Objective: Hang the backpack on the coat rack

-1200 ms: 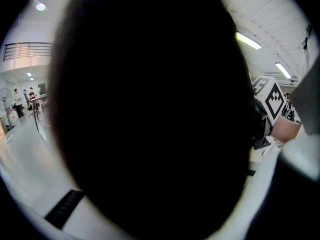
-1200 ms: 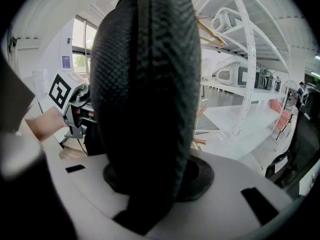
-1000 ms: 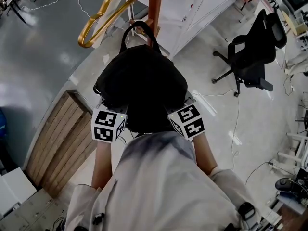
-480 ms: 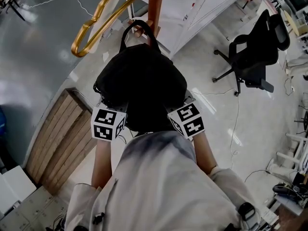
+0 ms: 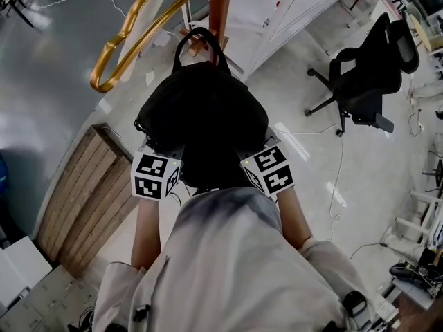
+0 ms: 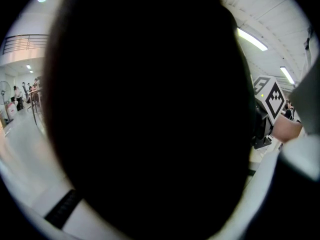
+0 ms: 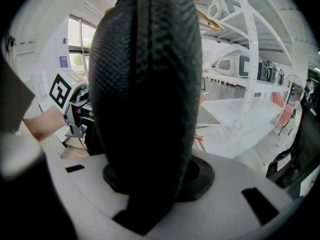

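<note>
Black bag (image 5: pixel 201 113) raised to the rack (image 5: pixel 220 5) — hanging not yet confirmed

Fabric filled the left claw's (image 5: pixel 149 149) view, its jaws pinching one side of the bag, while the right claw (image 5: pixel 266 149) was clamped on a fold of dark weave at the other side, so the bag hung between the two claws and just ahead of them. Beyond both claws, the handle (image 5: pixel 201 37) stood up right beside the rack's pole. Whether its loop was over a peg could not be told. Lifting and bringing it up looked done — left, as I judged it, were seating the handle on a hook and letting go with both claws.
</note>
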The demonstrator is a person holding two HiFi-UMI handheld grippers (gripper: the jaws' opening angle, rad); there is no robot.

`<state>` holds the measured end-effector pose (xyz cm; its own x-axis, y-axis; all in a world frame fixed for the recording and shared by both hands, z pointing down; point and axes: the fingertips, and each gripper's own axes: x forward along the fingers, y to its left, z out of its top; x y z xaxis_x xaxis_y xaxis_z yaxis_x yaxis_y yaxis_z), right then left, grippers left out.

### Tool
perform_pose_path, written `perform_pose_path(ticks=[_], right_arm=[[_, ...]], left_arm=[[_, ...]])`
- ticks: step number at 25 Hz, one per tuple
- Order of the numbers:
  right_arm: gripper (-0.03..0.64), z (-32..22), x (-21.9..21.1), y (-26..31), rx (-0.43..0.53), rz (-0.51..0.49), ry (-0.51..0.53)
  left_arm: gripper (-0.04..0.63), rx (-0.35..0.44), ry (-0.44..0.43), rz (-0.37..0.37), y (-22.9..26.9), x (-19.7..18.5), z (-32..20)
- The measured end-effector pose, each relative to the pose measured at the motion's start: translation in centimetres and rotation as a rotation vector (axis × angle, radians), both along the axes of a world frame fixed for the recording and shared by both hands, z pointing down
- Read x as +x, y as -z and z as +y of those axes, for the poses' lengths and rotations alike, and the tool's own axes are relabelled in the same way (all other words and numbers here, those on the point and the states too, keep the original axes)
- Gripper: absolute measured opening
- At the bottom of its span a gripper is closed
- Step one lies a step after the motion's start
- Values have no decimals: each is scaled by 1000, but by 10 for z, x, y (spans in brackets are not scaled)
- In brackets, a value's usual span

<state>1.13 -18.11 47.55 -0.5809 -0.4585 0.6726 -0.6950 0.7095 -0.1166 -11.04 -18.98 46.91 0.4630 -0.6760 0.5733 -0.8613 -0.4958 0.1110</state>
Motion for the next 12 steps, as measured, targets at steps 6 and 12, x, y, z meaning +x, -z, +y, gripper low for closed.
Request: perform_pose_path(ticks=[6, 12], right_arm=[[132, -4, 5, -4, -10, 2, 2], [132, -11, 8, -12, -25, 2, 1]], left_arm=[[97, -12, -1, -2, -4, 4, -5], [98, -28, 4, -3, -12, 8, -11]])
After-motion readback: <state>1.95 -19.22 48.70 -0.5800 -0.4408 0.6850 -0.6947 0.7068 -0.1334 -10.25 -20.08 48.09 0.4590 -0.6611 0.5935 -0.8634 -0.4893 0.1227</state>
